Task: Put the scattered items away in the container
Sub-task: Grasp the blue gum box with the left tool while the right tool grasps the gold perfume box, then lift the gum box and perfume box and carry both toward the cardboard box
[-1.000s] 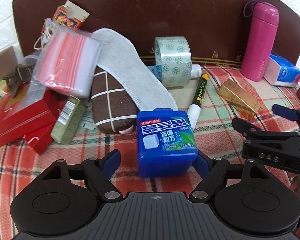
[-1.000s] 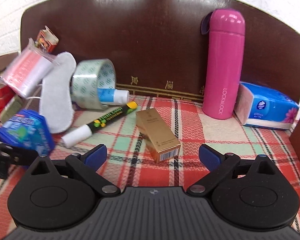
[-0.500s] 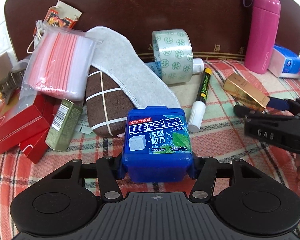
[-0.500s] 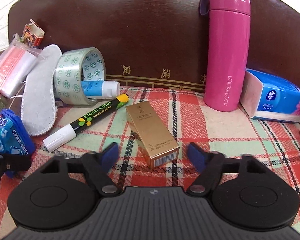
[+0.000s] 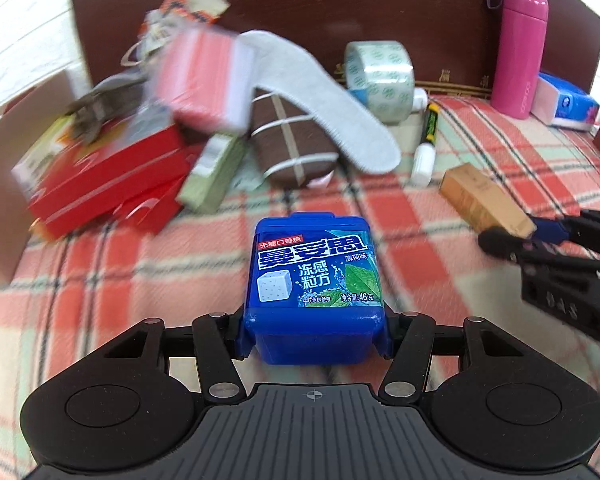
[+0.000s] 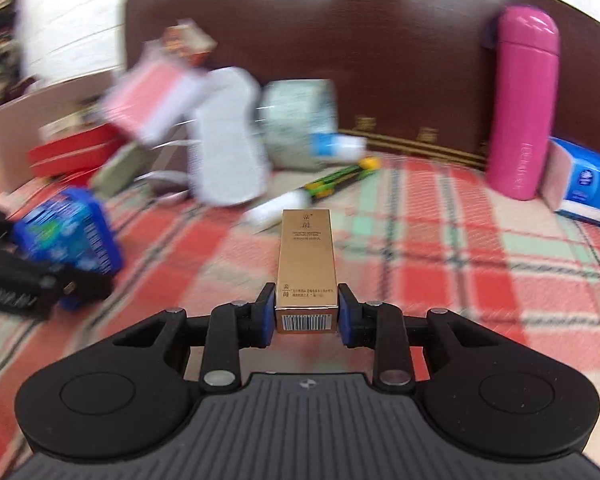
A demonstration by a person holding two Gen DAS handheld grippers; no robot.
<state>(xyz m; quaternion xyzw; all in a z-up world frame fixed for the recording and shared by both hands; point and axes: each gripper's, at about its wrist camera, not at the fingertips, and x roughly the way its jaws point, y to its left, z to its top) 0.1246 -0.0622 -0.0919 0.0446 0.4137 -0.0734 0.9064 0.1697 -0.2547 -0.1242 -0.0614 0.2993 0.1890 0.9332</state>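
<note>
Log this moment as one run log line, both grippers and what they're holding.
left gripper: shut on blue plastic gum box | right gripper: jaws closing on gold cardboard carton | surface: plaid cloth

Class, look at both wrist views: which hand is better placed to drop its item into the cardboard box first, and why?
Probably left. The left gripper grips the blue gum box, and the cardboard box is at its left. The right gripper, its jaws closing on the gold box, is farther away.

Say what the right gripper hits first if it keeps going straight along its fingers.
Right gripper, jaws closing on the gold box, points toward the white-capped marker; the box's far end would probably meet it first. Depth unclear.
</note>
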